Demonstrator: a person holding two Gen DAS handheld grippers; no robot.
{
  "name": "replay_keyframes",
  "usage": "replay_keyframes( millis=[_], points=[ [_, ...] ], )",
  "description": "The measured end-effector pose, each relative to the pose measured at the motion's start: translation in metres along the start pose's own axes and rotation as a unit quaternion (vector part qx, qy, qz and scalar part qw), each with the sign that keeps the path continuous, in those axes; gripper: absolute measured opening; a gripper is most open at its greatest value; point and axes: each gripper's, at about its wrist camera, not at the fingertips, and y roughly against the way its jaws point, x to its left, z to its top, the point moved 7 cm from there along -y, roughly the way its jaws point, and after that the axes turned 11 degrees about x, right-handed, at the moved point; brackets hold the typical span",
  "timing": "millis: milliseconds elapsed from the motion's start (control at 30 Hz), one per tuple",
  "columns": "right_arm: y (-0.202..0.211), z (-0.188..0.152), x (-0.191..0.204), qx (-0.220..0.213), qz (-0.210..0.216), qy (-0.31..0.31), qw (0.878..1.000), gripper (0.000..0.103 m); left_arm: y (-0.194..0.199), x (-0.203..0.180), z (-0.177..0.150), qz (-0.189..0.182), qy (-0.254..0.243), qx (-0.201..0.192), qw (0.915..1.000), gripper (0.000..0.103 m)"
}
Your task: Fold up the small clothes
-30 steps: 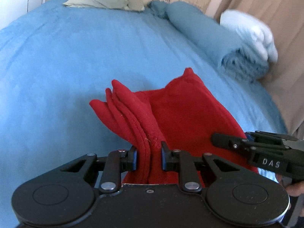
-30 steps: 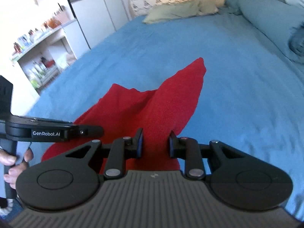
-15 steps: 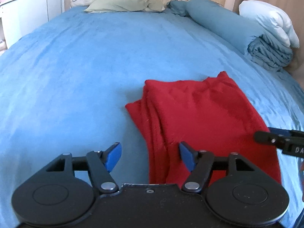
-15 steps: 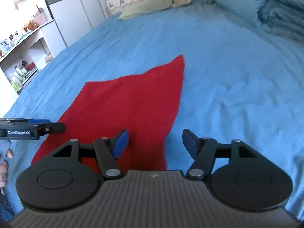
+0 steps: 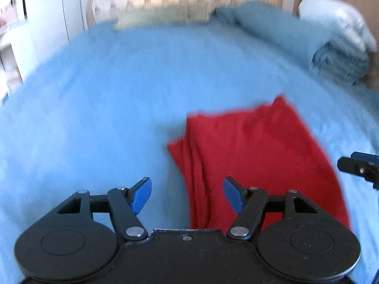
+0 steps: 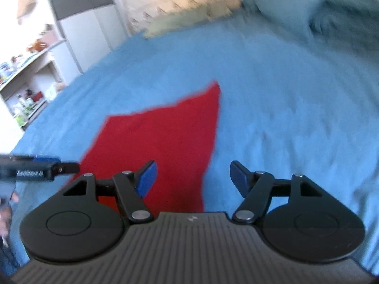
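Observation:
A folded red garment (image 5: 248, 156) lies flat on the blue bed cover (image 5: 94, 108), with stacked layer edges on its left side. My left gripper (image 5: 187, 195) is open and empty, above the garment's near left edge. In the right wrist view the red garment (image 6: 161, 146) lies ahead and to the left. My right gripper (image 6: 193, 179) is open and empty, over the garment's near right edge. The right gripper's tip (image 5: 357, 165) shows at the left view's right edge. The left gripper (image 6: 35, 169) shows at the right view's left edge. Both views are blurred.
A rolled blue duvet (image 5: 308, 45) and a white one (image 5: 338, 23) lie at the bed's far right. A green pillow (image 5: 161, 16) rests by the headboard. A white wardrobe (image 6: 80, 28) and cluttered shelves (image 6: 26, 87) stand left of the bed.
A second ago both grippers were shut on the red garment and held it up. They have since opened and let it go; it lies flat, and both grippers have drawn back slightly.

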Motion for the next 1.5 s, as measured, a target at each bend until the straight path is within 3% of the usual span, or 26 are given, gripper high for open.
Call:
replay_keyframes(
  millis=[67,100,167,200,333,467,733,867,1000,1500],
  points=[
    [0.029,0.007,0.013,-0.016,-0.015,0.024,0.999,0.087,0.039,-0.003,0.006,0.006,-0.004,-0.031,0.9995,0.074],
    [0.046,0.01,0.02,-0.023,-0.021,0.034,0.999,0.089,0.061,-0.004,0.007,0.012,-0.004,-0.047,0.9988,0.081],
    [0.083,0.015,0.034,-0.037,-0.038,0.045,0.998,0.103,0.101,-0.005,0.006,0.023,0.001,-0.065,0.9976,0.096],
    [0.103,0.017,0.04,-0.045,-0.048,0.045,0.997,0.103,0.122,-0.005,0.003,0.027,0.007,-0.074,0.9969,0.102],
    [0.178,0.012,0.061,-0.071,-0.095,0.036,0.992,0.103,0.19,-0.005,-0.02,0.029,0.034,-0.095,0.9945,0.103],
    [0.224,-0.007,0.075,-0.056,-0.11,0.028,0.992,0.103,0.223,-0.007,-0.05,0.054,0.045,-0.072,0.9949,0.103],
    [0.25,-0.076,0.088,0.007,-0.136,-0.004,0.991,0.103,0.233,-0.02,-0.111,0.07,0.033,-0.021,0.9968,0.103],
    [0.243,-0.106,0.089,0.038,-0.152,0.003,0.988,0.103,0.229,-0.023,-0.134,0.081,0.029,-0.003,0.9963,0.103],
    [0.233,-0.124,0.086,0.064,-0.147,-0.009,0.987,0.103,0.226,-0.023,-0.143,0.069,0.035,0.004,0.997,0.103],
    [0.231,-0.126,0.086,0.071,-0.154,-0.009,0.985,0.103,0.224,-0.032,-0.145,0.061,0.018,0.001,0.998,0.103]
  ],
)
